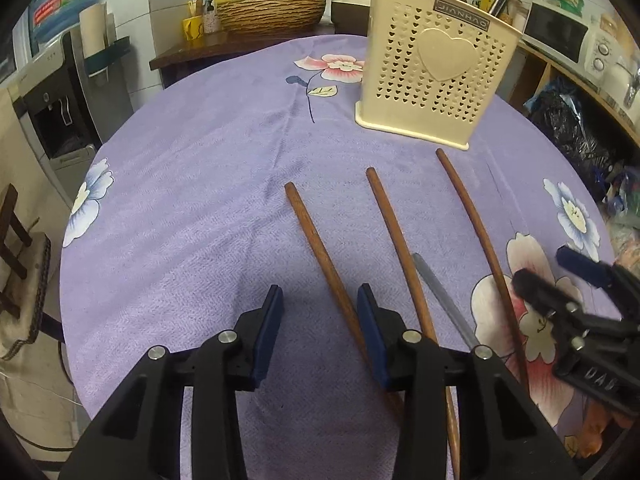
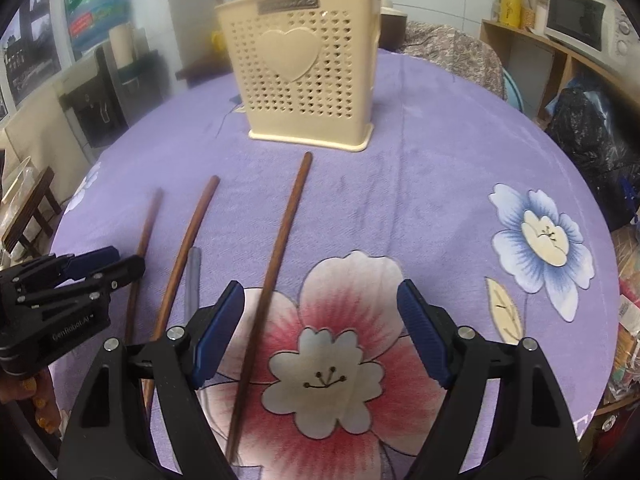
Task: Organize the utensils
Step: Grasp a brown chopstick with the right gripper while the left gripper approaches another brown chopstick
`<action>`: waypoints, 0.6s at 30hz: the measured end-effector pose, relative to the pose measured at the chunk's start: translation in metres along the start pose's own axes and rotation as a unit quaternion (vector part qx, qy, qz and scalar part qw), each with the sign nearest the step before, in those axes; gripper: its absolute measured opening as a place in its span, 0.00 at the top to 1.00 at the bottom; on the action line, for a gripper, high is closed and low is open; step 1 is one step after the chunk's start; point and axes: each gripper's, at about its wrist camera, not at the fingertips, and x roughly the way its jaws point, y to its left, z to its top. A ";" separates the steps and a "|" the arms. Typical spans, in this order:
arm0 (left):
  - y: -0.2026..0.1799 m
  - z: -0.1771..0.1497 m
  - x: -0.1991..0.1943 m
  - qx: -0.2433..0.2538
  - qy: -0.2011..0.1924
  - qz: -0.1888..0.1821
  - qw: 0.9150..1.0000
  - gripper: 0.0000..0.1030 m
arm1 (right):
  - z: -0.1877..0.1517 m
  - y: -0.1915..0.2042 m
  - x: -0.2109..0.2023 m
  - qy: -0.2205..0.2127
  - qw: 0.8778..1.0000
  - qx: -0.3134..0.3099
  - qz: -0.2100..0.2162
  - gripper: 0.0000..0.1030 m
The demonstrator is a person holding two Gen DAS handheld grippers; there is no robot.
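Observation:
Three long brown wooden sticks and a shorter grey utensil [image 1: 444, 296] lie side by side on the purple flowered cloth [image 1: 200, 200]. Behind them stands a cream perforated holder [image 1: 436, 76] with a heart on its front, several utensils sticking out of it. My left gripper [image 1: 320, 300] is open over the left stick [image 1: 320, 252], which runs between its jaws close to the right pad. My right gripper [image 2: 320, 292] is open wide over the right stick [image 2: 284, 232], which passes near its left pad. The middle stick [image 2: 192, 232] lies between the two grippers.
The round table drops off on all sides. A wooden chair [image 1: 20, 260] stands at the left. Shelves with a microwave [image 1: 556, 36] and a black bag [image 1: 572, 132] are at the right. A woven basket [image 1: 272, 10] sits on a counter behind the table.

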 end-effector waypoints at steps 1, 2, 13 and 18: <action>-0.001 0.000 0.000 -0.001 -0.001 0.000 1.000 0.62 | 0.000 0.004 0.003 0.005 1.000 -0.005 0.000 0.31; -0.002 0.000 0.000 -0.001 -0.002 0.001 1.000 0.62 | -0.001 0.008 0.006 0.010 1.000 -0.011 -0.002 0.32; -0.001 0.002 0.002 -0.002 -0.003 -0.003 1.000 0.62 | -0.003 0.010 0.014 0.034 0.999 -0.034 -0.011 0.56; 0.001 0.002 0.002 -0.005 -0.004 -0.005 1.000 0.61 | 0.002 -0.017 0.012 0.045 0.999 -0.016 -0.013 0.61</action>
